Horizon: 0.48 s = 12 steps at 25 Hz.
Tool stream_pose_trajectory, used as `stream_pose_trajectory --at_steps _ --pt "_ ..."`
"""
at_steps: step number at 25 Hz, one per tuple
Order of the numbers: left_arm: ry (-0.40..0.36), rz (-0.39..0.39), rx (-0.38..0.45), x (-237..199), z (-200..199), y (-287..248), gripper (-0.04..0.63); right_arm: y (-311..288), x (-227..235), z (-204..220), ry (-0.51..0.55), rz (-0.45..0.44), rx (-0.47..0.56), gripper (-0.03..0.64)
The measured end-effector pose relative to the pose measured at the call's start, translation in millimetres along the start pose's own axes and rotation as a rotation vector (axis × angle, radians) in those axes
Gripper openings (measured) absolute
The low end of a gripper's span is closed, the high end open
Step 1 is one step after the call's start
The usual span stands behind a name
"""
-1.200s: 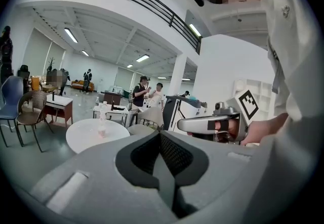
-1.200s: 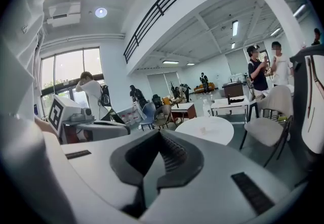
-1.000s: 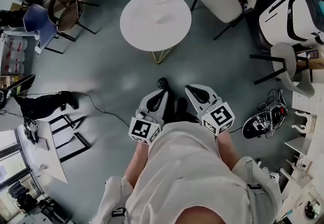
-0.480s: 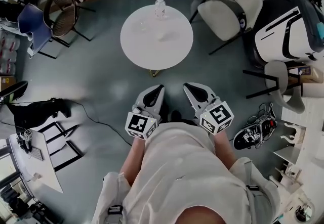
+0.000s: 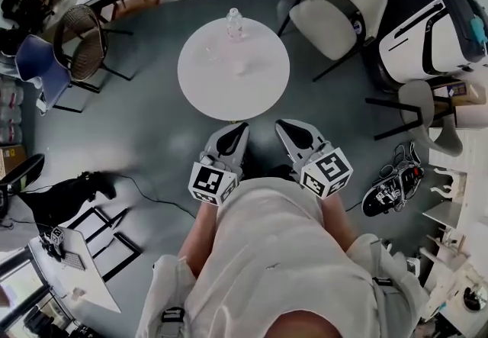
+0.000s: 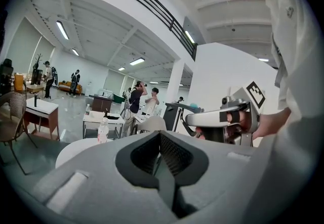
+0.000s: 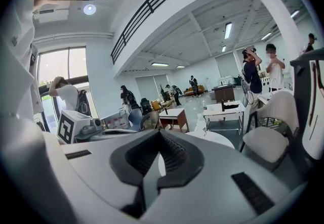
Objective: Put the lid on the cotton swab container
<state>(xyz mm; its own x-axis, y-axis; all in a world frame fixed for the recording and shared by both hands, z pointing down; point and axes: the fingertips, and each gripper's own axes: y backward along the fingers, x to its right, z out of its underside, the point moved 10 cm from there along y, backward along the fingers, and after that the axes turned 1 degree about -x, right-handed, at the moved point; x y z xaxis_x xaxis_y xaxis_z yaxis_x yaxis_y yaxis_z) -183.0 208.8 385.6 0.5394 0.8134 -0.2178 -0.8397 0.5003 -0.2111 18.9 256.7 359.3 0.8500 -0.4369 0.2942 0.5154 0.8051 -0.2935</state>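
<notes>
Two grippers: my left gripper (image 5: 241, 129) and right gripper (image 5: 282, 125), side by side, pointing at the round table (image 5: 267, 92).
Jaws: pressed together on both, nothing between.
Task things: small pieces (image 5: 239, 67) on that table near a bottle (image 5: 234, 24); lid and container too small to tell apart.
</notes>
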Motion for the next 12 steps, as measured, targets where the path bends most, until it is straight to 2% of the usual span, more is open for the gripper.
stream_pose_trajectory --at_steps 4,12 --pt "-0.015 0.022 -0.036 -14 2 -6 0.011 -8 1 3 -0.047 0.02 0.009 0.005" --pt "0.035 0.024 -0.098 -24 21 -22 0.011 -20 15 12 -0.1 0.007 -0.026 0.005"
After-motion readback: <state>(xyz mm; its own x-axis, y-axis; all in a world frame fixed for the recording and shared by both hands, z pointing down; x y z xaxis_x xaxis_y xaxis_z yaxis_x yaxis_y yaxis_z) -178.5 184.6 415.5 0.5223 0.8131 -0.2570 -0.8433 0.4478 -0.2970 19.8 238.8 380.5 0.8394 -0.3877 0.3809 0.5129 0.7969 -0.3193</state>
